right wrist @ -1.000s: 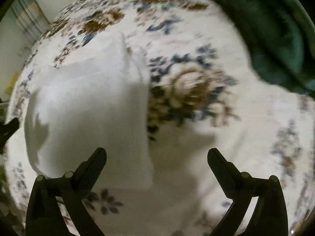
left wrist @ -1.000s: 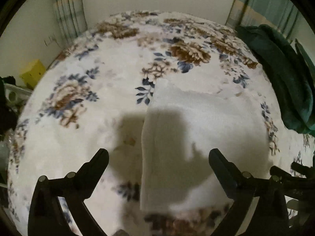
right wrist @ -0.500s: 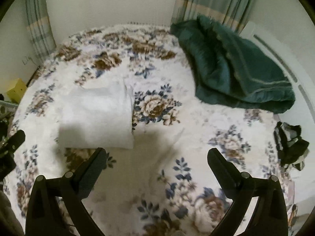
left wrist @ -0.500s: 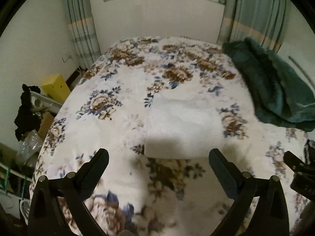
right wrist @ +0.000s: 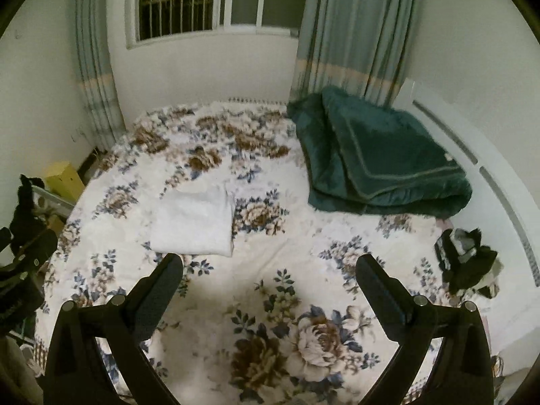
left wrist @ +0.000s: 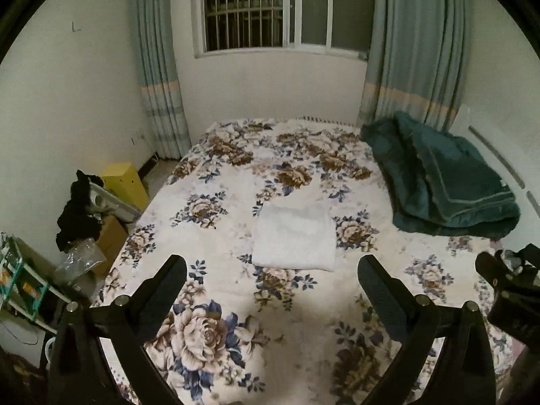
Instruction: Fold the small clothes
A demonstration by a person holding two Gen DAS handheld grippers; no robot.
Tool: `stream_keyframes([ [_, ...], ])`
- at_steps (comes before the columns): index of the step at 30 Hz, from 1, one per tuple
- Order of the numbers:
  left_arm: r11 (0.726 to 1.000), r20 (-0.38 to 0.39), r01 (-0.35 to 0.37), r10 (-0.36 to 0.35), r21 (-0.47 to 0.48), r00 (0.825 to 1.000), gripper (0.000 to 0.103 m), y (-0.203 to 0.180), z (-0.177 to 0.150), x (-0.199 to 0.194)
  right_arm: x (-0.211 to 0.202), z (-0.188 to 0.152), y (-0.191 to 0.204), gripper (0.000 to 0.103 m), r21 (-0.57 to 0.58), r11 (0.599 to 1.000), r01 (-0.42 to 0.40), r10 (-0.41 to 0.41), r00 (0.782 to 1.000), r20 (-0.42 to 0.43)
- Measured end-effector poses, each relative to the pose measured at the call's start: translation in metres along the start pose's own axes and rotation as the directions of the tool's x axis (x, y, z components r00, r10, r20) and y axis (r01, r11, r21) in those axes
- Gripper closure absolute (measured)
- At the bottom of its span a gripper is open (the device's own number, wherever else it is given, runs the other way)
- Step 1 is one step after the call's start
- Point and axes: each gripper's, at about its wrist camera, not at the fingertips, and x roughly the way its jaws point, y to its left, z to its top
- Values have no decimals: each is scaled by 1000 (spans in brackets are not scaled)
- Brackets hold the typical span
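A folded white cloth (left wrist: 294, 236) lies mid-frame beyond the left gripper (left wrist: 270, 278) and right gripper (right wrist: 269, 276), jaws apart and empty. It rests on a floral bedspread (left wrist: 209, 320) below a barred window (left wrist: 266, 6)

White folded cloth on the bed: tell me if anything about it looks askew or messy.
Nothing stands out. The white folded cloth lies flat as a neat rectangle on the floral bedspread, apart from the green blanket. Both hand-held grippers are open, clear of it.

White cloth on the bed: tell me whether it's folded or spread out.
Folded. The white cloth lies as a compact rectangle on the floral bedspread, with a thick doubled edge nearest the cameras.
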Motion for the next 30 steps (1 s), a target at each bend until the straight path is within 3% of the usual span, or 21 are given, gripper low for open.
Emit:
stream_keyframes([
  [8, 1000, 81, -14, 15, -12, 997, 0, -3, -3, -80, -106, -5, -22, 0, -28, 999, -45, 48, 995, 88],
  [15, 1000, 134, -8, 9, -11, 991, 0, -12, -8, -124, -162, -12, -38, 0, -35, 997, -72, 76, 988, 133],
  [30, 1000, 160, -3, 6, -18, 987, 0, -17, -14, -154, -204, -14, -60, 0, -38, 995, -93, 98, 981, 168],
])
